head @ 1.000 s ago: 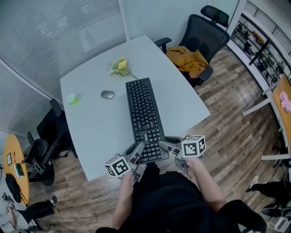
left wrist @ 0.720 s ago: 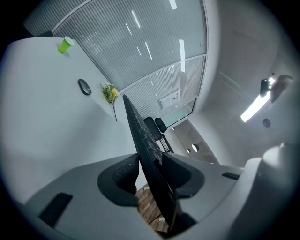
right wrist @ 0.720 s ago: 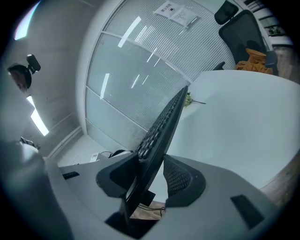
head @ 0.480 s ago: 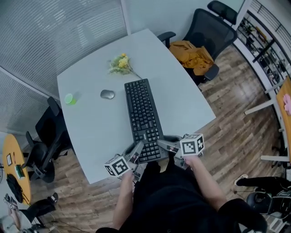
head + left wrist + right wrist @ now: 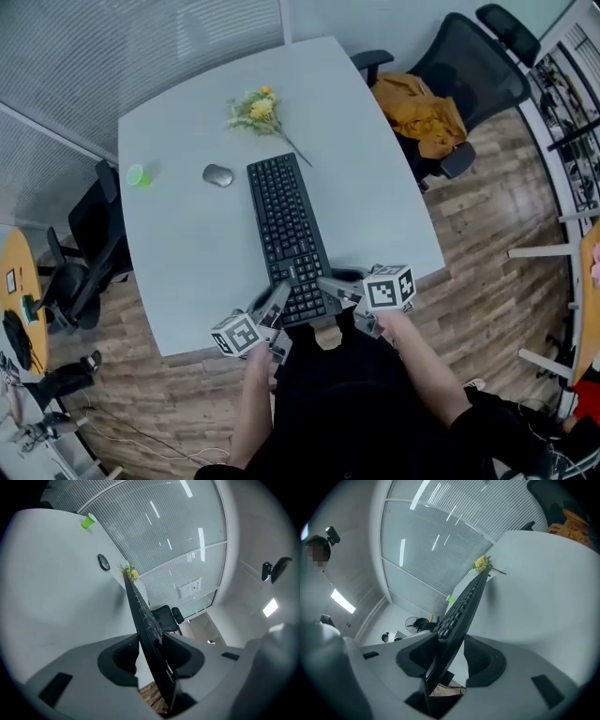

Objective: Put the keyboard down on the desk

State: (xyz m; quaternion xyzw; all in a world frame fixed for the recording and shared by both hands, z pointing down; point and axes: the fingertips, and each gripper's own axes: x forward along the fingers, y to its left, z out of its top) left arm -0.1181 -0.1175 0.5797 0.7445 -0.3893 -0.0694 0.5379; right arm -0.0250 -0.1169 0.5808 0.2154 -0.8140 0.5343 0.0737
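A black keyboard stretches lengthwise over the pale grey desk, its near end overhanging the desk's front edge. My left gripper is shut on the near-left corner and my right gripper on the near-right corner. In the left gripper view the keyboard runs edge-on between the jaws of the left gripper. The right gripper view shows the keyboard the same way inside the right gripper. I cannot tell whether its far end touches the desk.
A grey mouse lies left of the keyboard's far end, with a green cup further left. A yellow flower sprig lies beyond the keyboard. An office chair with an orange jacket stands at the desk's right, and dark chairs stand at its left.
The head view has swung, so the desk sits differently in the frame. Both grippers keep their hold on the keyboard's near end, which has barely shifted relative to the desk.
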